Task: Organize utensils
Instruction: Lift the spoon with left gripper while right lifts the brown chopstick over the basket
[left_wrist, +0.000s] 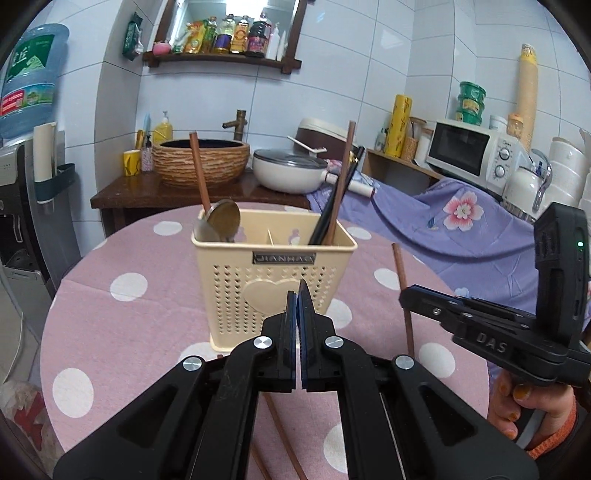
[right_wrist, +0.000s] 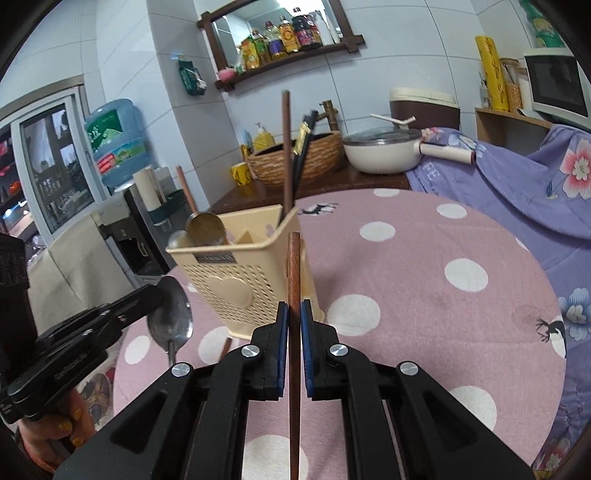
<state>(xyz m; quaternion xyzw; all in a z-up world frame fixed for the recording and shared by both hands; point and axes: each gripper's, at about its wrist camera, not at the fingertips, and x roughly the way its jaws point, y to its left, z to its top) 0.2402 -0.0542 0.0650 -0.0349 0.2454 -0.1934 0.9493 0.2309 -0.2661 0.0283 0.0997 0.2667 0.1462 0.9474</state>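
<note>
On the left, our left gripper (right_wrist: 168, 295) clenches a metal spoon (right_wrist: 170, 317), bowl up and handle hanging down, just left of the holder (left_wrist: 273, 277). From the left wrist view the pads (left_wrist: 291, 332) look pressed together, and the spoon itself does not show there. The cream holder stands on the table (left_wrist: 147, 332) straight ahead of that gripper, its perforated front with a heart facing us. In its left compartment sit a brass ladle (left_wrist: 222, 218) with a wooden handle and another spoon bowl behind it. The right compartment holds 1 brown chopstick (left_wrist: 343, 177) and dark chopsticks (left_wrist: 334, 206), all leaning right. On the cloth below the left gripper lie 2 more brown chopsticks (left_wrist: 284, 439).

To the right, our right gripper (right_wrist: 294, 332) grasps a single brown chopstick (right_wrist: 294, 280) between its blue pads, the stick upright, its top end near the holder's right corner. In the left wrist view this chopstick stands right of the holder, apart from it.

The table is round, under a pink cloth with white dots. Behind it, left to right, we see a water dispenser (left_wrist: 31, 85), a woven basin (left_wrist: 201, 158) with a brass tap, a white pan (left_wrist: 291, 170) with a lid, a rice cooker, a purple floral cloth (left_wrist: 461, 218) and a microwave (left_wrist: 472, 151). A wall shelf (left_wrist: 221, 59) carries bottles.
</note>
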